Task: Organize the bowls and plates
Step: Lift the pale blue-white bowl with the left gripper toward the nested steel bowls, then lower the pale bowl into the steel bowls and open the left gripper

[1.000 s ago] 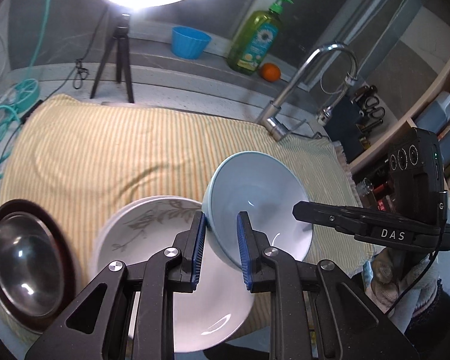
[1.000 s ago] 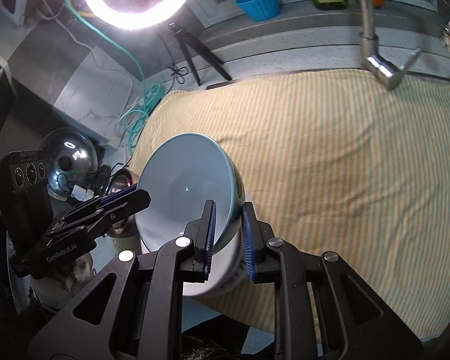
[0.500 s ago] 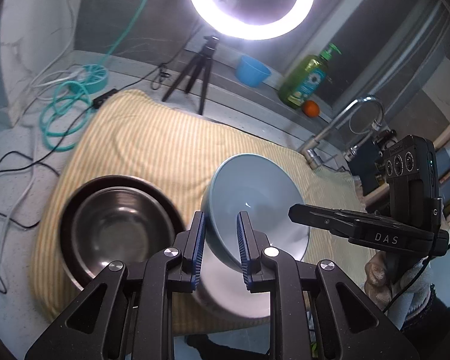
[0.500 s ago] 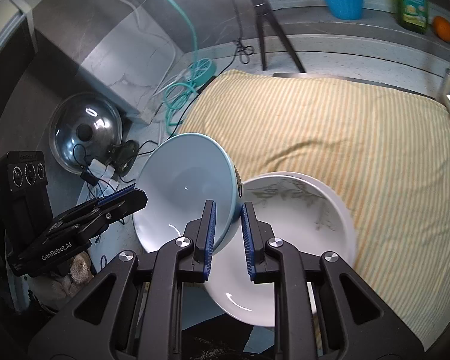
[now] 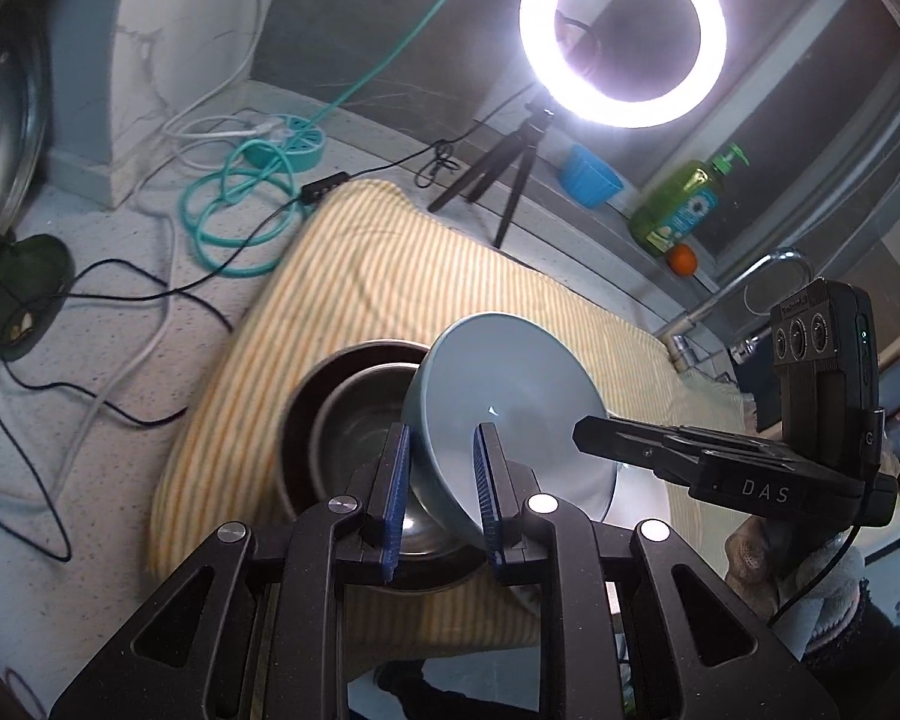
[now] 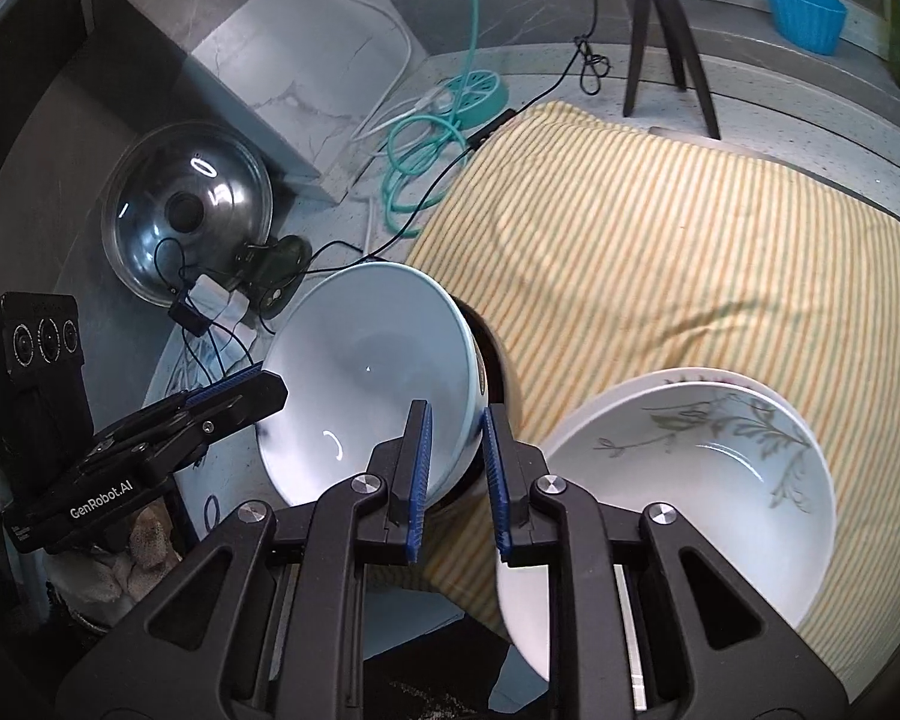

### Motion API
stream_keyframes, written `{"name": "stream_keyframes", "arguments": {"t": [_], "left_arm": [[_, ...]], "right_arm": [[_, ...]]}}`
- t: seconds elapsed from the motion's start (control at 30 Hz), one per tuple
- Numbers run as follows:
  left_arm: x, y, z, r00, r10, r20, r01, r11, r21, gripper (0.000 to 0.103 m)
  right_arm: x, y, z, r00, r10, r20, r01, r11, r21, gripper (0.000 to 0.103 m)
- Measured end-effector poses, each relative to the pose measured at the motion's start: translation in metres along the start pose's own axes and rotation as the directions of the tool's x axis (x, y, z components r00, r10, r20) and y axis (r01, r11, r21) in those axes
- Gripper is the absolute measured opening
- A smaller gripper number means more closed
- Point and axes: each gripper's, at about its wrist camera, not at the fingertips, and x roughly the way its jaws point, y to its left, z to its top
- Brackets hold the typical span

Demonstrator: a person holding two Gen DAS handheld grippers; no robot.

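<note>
Both claws, left claw [image 5: 441,492] and right claw [image 6: 455,474], pinch opposite rims of the pale blue bowl [image 5: 510,414], tilted, mouth facing upward, above the steel bowl [image 5: 354,420].

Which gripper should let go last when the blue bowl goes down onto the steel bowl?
Probably left. Both grip the blue bowl by opposite rims, but the left gripper is right above the steel bowl, while the right gripper sits nearer the white floral bowl.
</note>
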Motion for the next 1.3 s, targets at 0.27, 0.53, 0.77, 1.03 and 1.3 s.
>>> {"name": "stream_keyframes", "arguments": {"t": [0.27, 0.53, 0.77, 1.03, 1.3], "left_arm": [[0.011, 0.024, -0.006, 0.999, 0.008, -0.043, -0.01, 0.999, -0.045, 0.019], [0.015, 0.031, -0.007, 0.998, 0.016, -0.055, -0.018, 0.999, -0.046, 0.019], [0.02, 0.035, -0.009, 0.997, 0.026, -0.07, -0.029, 0.998, -0.049, 0.019], [0.022, 0.035, -0.008, 0.997, 0.03, -0.077, -0.035, 0.997, -0.063, 0.023], [0.012, 0.035, 0.0, 0.999, 0.037, -0.033, -0.039, 0.997, -0.062, 0.029]], "right_arm": [[0.027, 0.005, 0.002, 0.999, -0.022, -0.045, 0.021, 1.0, -0.009, 0.018], [0.04, 0.009, 0.004, 0.997, -0.044, -0.063, 0.043, 0.999, -0.022, 0.018], [0.045, 0.011, 0.005, 0.996, -0.059, -0.067, 0.057, 0.998, -0.034, 0.018], [0.043, 0.007, 0.006, 0.998, -0.042, -0.05, 0.041, 0.999, -0.02, 0.022], [0.019, 0.006, 0.007, 1.0, -0.014, 0.021, 0.014, 1.0, -0.012, 0.054]]}}
